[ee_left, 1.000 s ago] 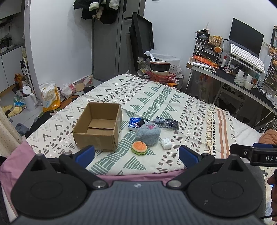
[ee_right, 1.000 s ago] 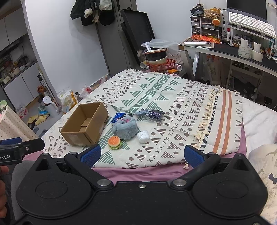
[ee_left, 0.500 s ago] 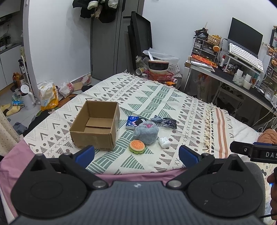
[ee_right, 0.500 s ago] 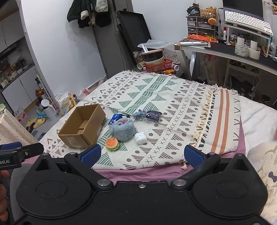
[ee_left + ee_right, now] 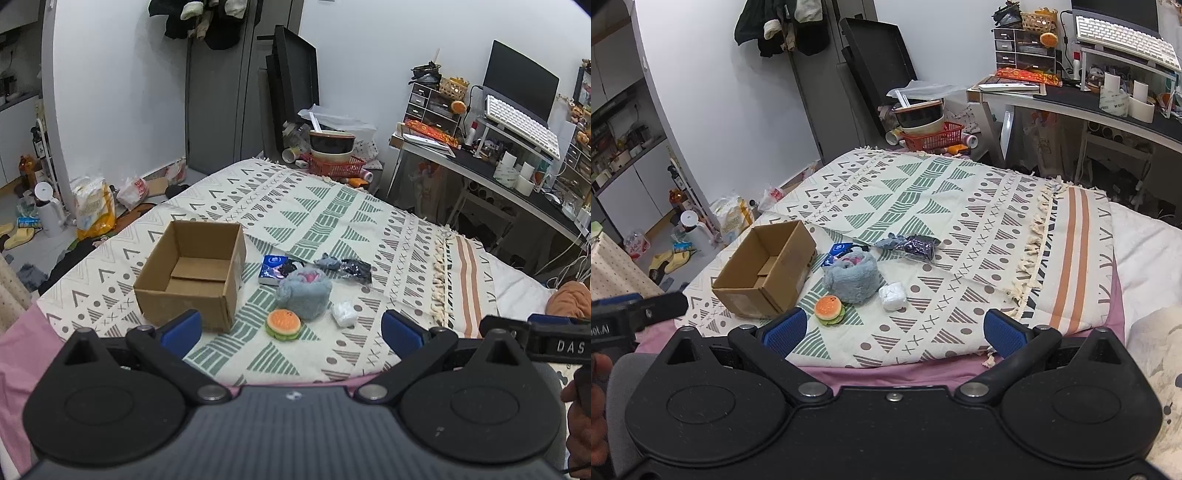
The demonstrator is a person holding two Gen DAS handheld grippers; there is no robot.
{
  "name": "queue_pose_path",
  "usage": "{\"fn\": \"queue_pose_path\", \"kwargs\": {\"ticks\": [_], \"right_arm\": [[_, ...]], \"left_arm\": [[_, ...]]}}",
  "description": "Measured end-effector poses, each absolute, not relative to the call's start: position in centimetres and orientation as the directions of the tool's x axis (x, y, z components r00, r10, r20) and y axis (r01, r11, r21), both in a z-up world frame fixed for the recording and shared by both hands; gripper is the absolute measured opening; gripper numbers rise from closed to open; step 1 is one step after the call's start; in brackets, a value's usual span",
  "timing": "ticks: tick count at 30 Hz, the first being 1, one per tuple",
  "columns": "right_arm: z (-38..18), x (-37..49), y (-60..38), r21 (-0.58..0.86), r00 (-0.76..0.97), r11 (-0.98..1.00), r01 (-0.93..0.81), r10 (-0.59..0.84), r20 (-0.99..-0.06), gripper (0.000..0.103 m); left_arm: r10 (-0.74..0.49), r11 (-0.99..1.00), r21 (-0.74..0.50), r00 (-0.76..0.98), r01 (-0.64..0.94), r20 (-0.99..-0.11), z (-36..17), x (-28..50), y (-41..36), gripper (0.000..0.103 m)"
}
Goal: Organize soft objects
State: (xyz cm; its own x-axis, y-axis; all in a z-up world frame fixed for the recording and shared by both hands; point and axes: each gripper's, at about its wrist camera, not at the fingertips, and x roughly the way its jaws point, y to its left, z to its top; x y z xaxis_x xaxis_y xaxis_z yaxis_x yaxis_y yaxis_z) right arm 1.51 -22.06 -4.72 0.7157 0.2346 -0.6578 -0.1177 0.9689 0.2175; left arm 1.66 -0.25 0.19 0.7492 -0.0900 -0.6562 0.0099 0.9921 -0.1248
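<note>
An open, empty cardboard box (image 5: 192,273) (image 5: 764,271) sits on the patterned blanket (image 5: 332,214). To its right lie a grey fluffy toy (image 5: 303,295) (image 5: 852,280), a small burger toy (image 5: 283,324) (image 5: 829,309), a white squishy lump (image 5: 344,314) (image 5: 893,295), a blue packet (image 5: 272,269) (image 5: 835,251) and a dark crumpled bag (image 5: 347,268) (image 5: 912,245). My left gripper (image 5: 291,330) hovers open at the bed's near edge, short of the items. My right gripper (image 5: 892,328) is likewise open and holds nothing.
A cluttered desk (image 5: 491,158) with monitor and keyboard stands at the right. A red basket with bowls (image 5: 332,158) sits past the bed's far end. Bags and slippers litter the floor at left (image 5: 92,210). The right gripper's body (image 5: 554,341) shows at the left wrist view's right edge.
Both grippers have drifted slightly closer to the items on the bed; their jaws have stayed wide apart and nothing on the bed has moved.
</note>
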Motion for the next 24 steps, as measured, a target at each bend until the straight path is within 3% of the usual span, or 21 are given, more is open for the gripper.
{"fn": "queue_pose_path", "kwargs": {"ticks": [24], "right_arm": [[-9.7, 9.5, -25.3, 0.291, 0.706, 0.955, -0.064, 0.25, -0.663, 0.103]], "left_arm": [[-0.102, 0.992, -0.128, 0.681, 0.012, -0.725, -5.4, 11.0, -1.1, 0.102]]}}
